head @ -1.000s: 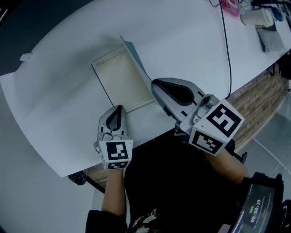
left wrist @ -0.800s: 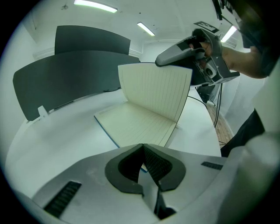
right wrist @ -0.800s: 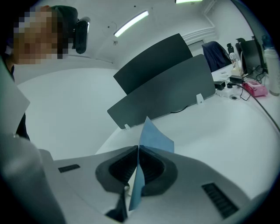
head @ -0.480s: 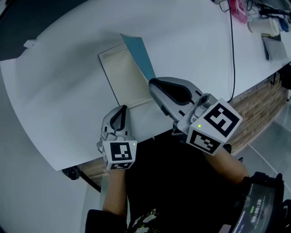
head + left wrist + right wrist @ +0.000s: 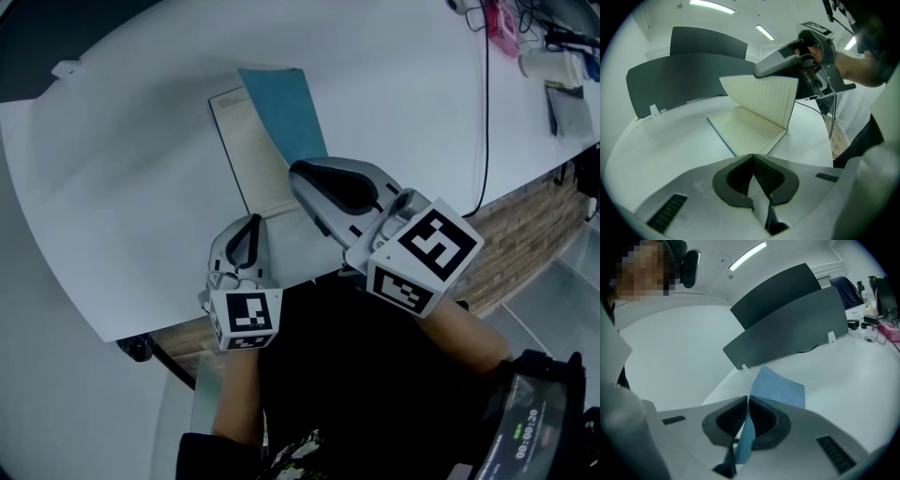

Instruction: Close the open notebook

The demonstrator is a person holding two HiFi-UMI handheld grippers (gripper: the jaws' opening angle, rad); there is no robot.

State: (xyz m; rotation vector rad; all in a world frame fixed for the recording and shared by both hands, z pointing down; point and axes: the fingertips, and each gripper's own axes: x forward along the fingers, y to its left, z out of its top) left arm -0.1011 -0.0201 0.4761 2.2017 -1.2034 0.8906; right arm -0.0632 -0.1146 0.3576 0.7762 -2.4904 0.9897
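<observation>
Low in the head view, left of centre, the left gripper (image 5: 249, 225) hangs over the near edge of the white table (image 5: 112, 187), its jaws pressed together with nothing between them. Just right of it, the right gripper (image 5: 300, 171) is clamped narrow on the blue cover (image 5: 281, 112) of the notebook (image 5: 246, 159). The cover stands lifted and tilted over the lined page (image 5: 745, 126). The notebook lies at upper centre of the frame. Farther off, a black cable (image 5: 487, 112) runs down the upper right.
</observation>
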